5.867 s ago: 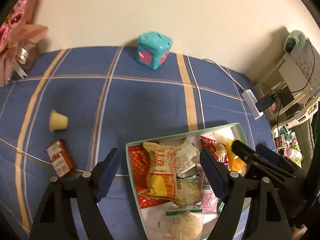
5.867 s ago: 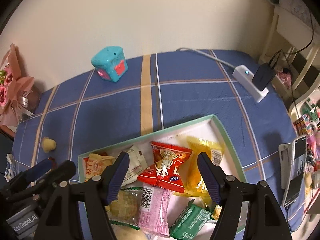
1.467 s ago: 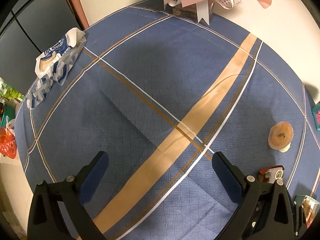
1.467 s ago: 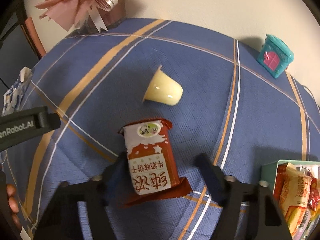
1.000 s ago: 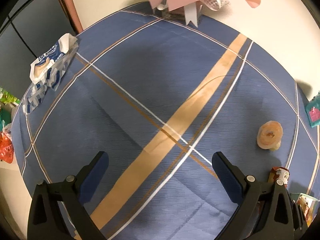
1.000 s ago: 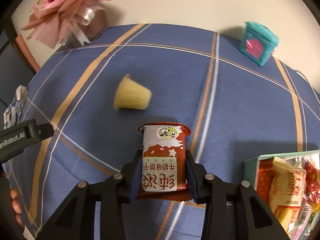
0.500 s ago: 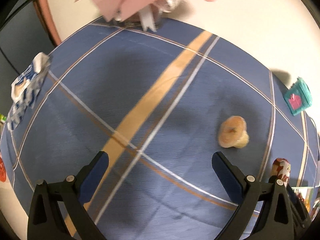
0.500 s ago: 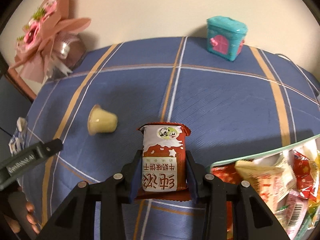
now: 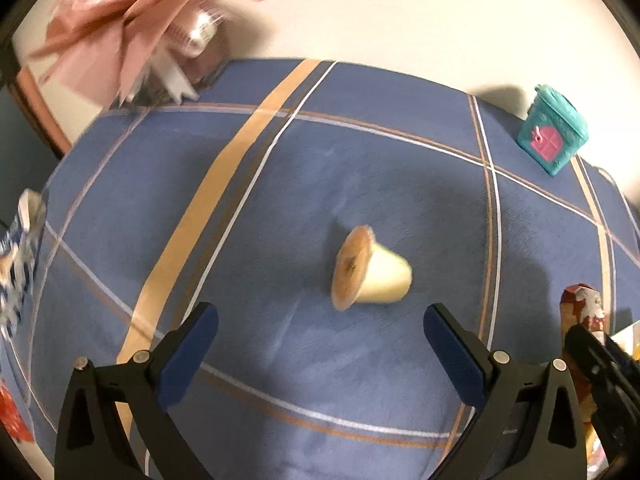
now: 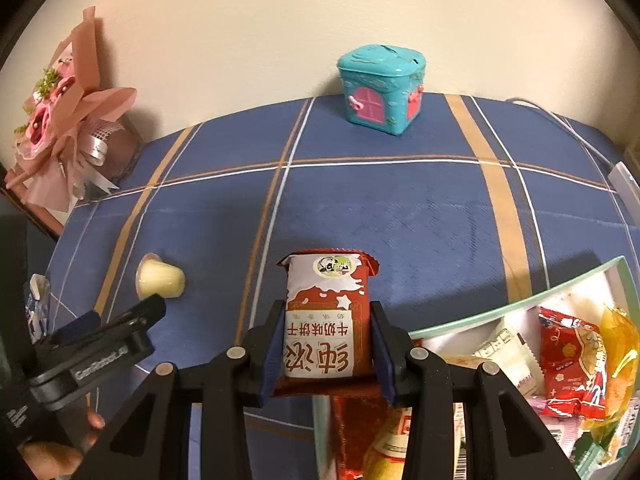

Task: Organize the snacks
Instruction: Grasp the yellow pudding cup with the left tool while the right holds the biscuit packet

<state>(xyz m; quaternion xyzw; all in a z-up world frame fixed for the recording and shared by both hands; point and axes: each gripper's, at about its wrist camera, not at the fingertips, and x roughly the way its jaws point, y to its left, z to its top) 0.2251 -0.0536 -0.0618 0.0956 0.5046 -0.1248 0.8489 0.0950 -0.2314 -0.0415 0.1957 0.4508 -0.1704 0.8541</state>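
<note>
Lifted red snack packet [image 10: 326, 320], right tool [image 10: 325, 354] clamped

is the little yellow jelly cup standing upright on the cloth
No, the jelly cup lies tipped on its side on the blue tablecloth, its lid facing sideways.

Both views from above, angled steeply down onto the blue plaid counter [image 9: 360, 168] toward the wall. Left view close over the jelly cup [image 9: 370, 274]. Shared: cup [image 10: 160, 279], teal box [image 10: 382, 88], pink bouquet [image 10: 64, 120].
</note>
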